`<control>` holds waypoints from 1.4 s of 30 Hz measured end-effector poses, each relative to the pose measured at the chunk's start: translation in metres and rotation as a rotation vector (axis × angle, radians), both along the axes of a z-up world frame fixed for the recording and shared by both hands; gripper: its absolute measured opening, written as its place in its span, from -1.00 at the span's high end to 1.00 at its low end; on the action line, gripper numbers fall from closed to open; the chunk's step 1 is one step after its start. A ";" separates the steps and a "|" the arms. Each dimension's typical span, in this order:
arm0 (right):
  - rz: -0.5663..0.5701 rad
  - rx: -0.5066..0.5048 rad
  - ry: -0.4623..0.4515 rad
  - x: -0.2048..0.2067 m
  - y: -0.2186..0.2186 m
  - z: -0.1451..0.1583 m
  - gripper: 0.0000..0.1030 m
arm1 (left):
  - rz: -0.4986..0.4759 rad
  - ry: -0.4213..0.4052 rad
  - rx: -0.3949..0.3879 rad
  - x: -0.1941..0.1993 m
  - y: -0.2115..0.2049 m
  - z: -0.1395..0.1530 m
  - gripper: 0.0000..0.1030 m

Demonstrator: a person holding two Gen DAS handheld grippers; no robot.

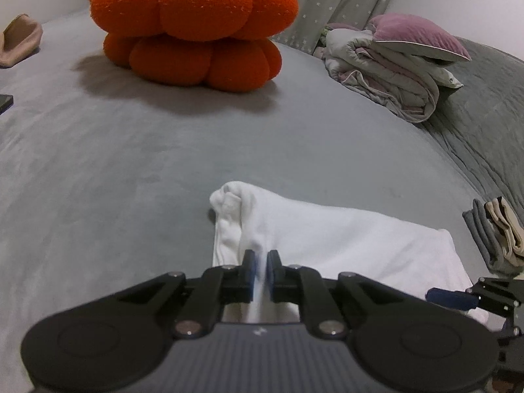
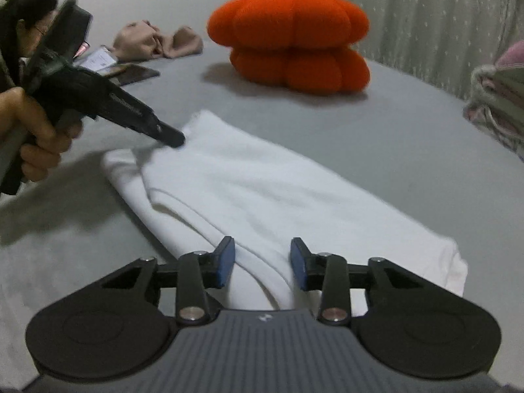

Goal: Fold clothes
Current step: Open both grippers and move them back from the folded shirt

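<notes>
A white garment (image 1: 344, 239) lies folded into a long strip on the grey bed (image 1: 131, 163). My left gripper (image 1: 260, 262) sits at its left end, its blue pads nearly together with a pinch of white cloth between them. In the right wrist view that left gripper (image 2: 173, 139), held by a hand (image 2: 32, 137), has its tip on the white garment (image 2: 262, 180). My right gripper (image 2: 262, 262) is open over the garment's near end. A raised fold runs between its jaws without touching the blue pads (image 2: 226, 262).
An orange pumpkin cushion (image 2: 291, 36) stands at the back of the bed. A folded quilt with a purple pillow (image 1: 393, 65) lies at the right. A small stack of folded clothes (image 1: 497, 232) sits beside the garment. A beige garment (image 2: 154, 41) and a dark phone (image 2: 137, 73) lie far left.
</notes>
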State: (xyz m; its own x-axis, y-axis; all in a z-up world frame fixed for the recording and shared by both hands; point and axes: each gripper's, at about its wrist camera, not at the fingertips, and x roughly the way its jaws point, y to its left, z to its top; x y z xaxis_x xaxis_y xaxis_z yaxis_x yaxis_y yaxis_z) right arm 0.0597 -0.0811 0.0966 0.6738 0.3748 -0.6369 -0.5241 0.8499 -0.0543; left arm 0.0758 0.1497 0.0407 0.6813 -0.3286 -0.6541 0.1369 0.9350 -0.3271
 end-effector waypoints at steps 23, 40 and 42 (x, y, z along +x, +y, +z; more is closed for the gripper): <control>-0.109 0.134 -0.015 -0.002 -0.025 0.020 0.33 | 0.073 -0.131 0.153 -0.015 0.003 0.033 0.11; -0.123 0.084 0.078 0.000 -0.027 -0.002 0.69 | -0.155 -0.141 0.273 -0.014 -0.058 -0.007 0.12; -0.121 0.098 0.099 0.000 -0.035 -0.001 0.74 | -0.161 -0.146 0.278 -0.016 -0.058 -0.006 0.12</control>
State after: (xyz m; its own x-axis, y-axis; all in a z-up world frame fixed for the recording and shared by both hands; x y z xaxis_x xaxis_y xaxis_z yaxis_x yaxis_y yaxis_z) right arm 0.0593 -0.1164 0.0960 0.6535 0.3584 -0.6667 -0.4168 0.9056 0.0784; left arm 0.0595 0.0920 0.0346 0.7283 -0.2619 -0.6332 0.3159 0.9483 -0.0288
